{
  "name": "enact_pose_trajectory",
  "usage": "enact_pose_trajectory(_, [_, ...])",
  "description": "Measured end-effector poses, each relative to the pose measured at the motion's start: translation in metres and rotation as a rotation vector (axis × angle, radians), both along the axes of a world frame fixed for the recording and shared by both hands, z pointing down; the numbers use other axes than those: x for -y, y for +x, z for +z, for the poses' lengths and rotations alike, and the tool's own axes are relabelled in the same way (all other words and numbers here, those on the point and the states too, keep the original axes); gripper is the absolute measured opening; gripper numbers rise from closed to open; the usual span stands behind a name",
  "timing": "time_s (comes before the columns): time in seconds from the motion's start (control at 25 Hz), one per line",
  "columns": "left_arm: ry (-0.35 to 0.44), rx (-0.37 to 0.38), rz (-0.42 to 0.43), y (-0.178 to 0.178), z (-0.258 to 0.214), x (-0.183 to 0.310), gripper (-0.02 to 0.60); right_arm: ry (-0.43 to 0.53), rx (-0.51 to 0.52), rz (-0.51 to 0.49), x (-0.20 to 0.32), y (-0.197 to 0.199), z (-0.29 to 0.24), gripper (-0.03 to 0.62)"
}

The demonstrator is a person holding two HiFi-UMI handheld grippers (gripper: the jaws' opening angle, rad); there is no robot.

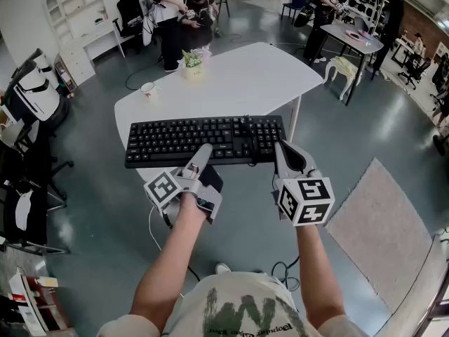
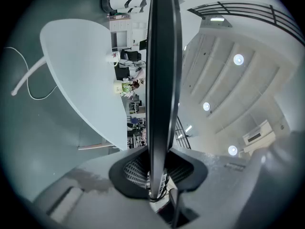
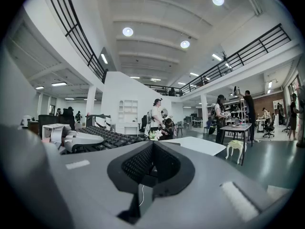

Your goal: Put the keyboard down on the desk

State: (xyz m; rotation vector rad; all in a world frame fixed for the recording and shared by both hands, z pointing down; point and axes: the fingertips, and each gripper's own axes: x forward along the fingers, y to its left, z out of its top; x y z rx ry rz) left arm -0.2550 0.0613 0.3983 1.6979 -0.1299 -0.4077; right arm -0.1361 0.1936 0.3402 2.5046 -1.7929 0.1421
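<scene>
A black keyboard (image 1: 205, 140) hangs level in the air over the near edge of the white rounded desk (image 1: 238, 76). My left gripper (image 1: 200, 157) is shut on the keyboard's near edge, about the middle. In the left gripper view the keyboard (image 2: 162, 75) runs edge-on between the pads, with the desk (image 2: 81, 80) to its left. My right gripper (image 1: 282, 150) sits at the keyboard's right end, its jaws together with nothing between them. The right gripper view has the keyboard (image 3: 107, 137) off to the left and the desk (image 3: 200, 145) ahead.
On the desk's far side stand a small potted plant (image 1: 193, 63) and a white cup (image 1: 148, 88). A white cable (image 1: 151, 225) lies on the floor below, and a rug (image 1: 382, 223) at the right. People and another table (image 1: 354, 37) are farther back.
</scene>
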Motion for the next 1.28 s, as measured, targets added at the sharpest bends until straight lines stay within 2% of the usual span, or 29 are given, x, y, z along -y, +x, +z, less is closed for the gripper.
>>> enact_pose_trajectory(0.24, [-0.008, 0.005, 0.028, 0.002, 0.008, 0.005, 0.089, -0.011, 0.004, 0.048, -0.001, 0.005, 0.007, -0.002])
enact_pose_trajectory(0.88, [-0.018, 0.016, 0.075, 0.015, 0.028, 0.021, 0.089, -0.030, 0.003, 0.098, 0.008, 0.017, 0.021, -0.002])
enact_pose_trajectory(1.08, [-0.015, 0.023, 0.083, 0.039, 0.034, 0.032, 0.089, -0.020, 0.014, 0.100, 0.021, 0.041, 0.027, -0.002])
enact_pose_trajectory(1.28, [-0.020, 0.031, 0.084, 0.083, 0.032, 0.047, 0.089, -0.024, 0.025, 0.091, 0.039, 0.087, 0.026, -0.002])
